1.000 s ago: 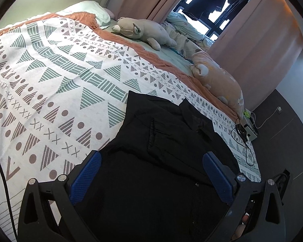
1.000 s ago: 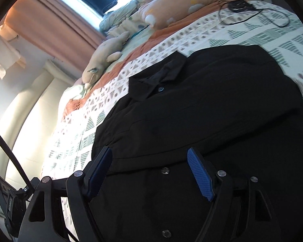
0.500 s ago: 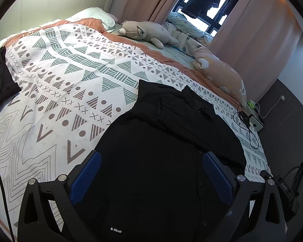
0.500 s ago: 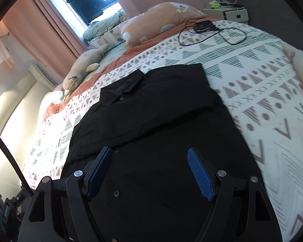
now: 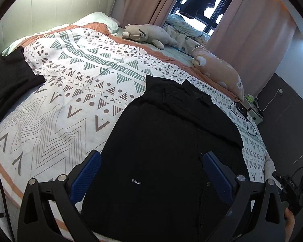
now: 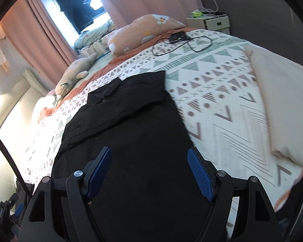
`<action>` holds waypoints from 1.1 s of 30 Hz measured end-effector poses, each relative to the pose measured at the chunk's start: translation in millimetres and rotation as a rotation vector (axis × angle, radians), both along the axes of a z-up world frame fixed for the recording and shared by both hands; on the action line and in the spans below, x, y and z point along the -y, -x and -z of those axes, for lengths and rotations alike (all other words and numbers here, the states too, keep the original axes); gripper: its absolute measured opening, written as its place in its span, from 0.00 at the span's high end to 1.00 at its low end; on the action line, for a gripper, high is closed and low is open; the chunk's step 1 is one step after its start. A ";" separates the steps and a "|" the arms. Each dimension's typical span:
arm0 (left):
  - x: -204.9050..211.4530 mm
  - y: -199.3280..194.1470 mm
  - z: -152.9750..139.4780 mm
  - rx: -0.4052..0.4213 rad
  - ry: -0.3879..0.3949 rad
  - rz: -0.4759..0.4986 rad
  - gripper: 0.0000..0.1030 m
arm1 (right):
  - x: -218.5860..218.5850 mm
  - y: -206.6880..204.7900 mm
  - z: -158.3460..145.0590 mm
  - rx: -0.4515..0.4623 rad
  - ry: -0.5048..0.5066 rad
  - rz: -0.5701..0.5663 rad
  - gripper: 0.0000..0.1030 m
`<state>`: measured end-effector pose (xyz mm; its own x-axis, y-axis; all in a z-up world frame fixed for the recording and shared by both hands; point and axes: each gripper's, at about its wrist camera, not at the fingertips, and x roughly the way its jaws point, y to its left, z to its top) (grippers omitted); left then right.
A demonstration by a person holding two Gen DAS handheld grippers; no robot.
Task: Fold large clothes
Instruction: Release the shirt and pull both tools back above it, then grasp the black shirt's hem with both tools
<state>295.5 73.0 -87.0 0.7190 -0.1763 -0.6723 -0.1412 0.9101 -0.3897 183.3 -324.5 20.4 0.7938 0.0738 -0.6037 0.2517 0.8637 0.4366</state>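
My left claw (image 5: 151, 178) and right claw (image 6: 149, 173) gape wide and empty over the black shirt (image 5: 171, 141). It looks soft, light and floppy, so I would pinch its hem corners at frame bottom.

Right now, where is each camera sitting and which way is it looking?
Left wrist: on the left gripper, facing down over the black shirt toward the window; a fingertip shows bottom right.
Right wrist: on the right gripper, facing down over the shirt; no hand shows.
Both see the shirt, patterned bedspread and plush toys.
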 end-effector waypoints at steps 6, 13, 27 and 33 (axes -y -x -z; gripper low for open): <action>-12.9 37.1 6.3 -0.014 0.004 0.010 0.00 | 17.9 50.3 3.2 -0.013 -0.003 0.003 0.27; -31.5 71.2 20.3 -0.030 0.034 0.009 0.04 | 44.2 100.3 13.1 -0.024 -0.015 -0.024 0.27; -63.2 111.4 69.2 -0.091 0.154 -0.007 0.32 | 68.9 154.8 59.5 -0.110 -0.134 -0.115 0.27; -73.5 107.0 88.1 -0.120 0.213 -0.013 0.41 | 71.3 154.8 83.9 -0.129 -0.245 -0.162 0.37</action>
<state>188.6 146.5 -175.1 0.6397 -0.3140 -0.7016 -0.2092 0.8071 -0.5521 28.5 -395.9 -63.6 0.6776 0.3487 -0.6475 0.1863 0.7704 0.6098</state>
